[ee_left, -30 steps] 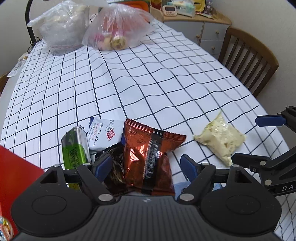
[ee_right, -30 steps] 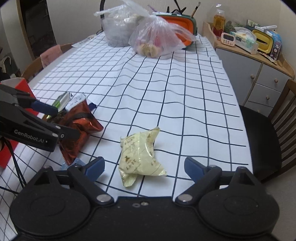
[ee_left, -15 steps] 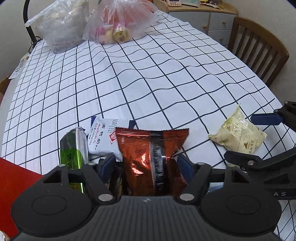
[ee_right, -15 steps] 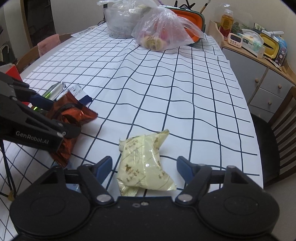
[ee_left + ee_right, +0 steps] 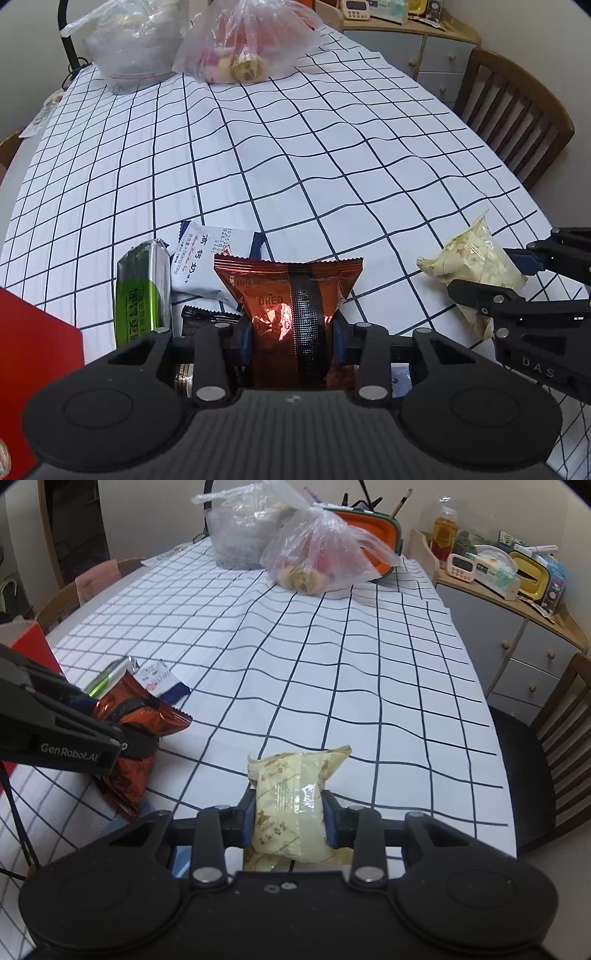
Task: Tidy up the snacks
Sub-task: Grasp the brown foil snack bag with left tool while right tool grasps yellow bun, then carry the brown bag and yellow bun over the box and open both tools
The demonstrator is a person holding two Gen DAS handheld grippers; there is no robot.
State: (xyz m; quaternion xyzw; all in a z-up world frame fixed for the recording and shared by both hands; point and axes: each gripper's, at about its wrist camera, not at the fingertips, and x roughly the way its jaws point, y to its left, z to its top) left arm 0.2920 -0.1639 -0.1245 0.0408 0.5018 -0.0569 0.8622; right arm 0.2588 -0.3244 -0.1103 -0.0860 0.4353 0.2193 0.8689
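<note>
My left gripper [image 5: 291, 341] is shut on a shiny red-brown Oreo packet [image 5: 291, 295], which also shows in the right wrist view [image 5: 142, 716]. Beside it lie a green packet [image 5: 142, 291], a white and blue packet [image 5: 208, 260] and a dark packet [image 5: 207, 317] partly hidden under the gripper. My right gripper [image 5: 290, 818] is shut on a pale yellow snack bag [image 5: 295, 794], seen also in the left wrist view [image 5: 476, 266].
A red box [image 5: 33, 350] stands at the near left. Two clear plastic bags of food [image 5: 243, 44] and an orange container [image 5: 373, 528] sit at the table's far end. A wooden chair [image 5: 517, 110] and a grey cabinet [image 5: 517, 638] stand on the right.
Both grippers moved forward and closed. The left one went from open around the Oreo packet to shut on it; the right one closed on the yellow bag.
</note>
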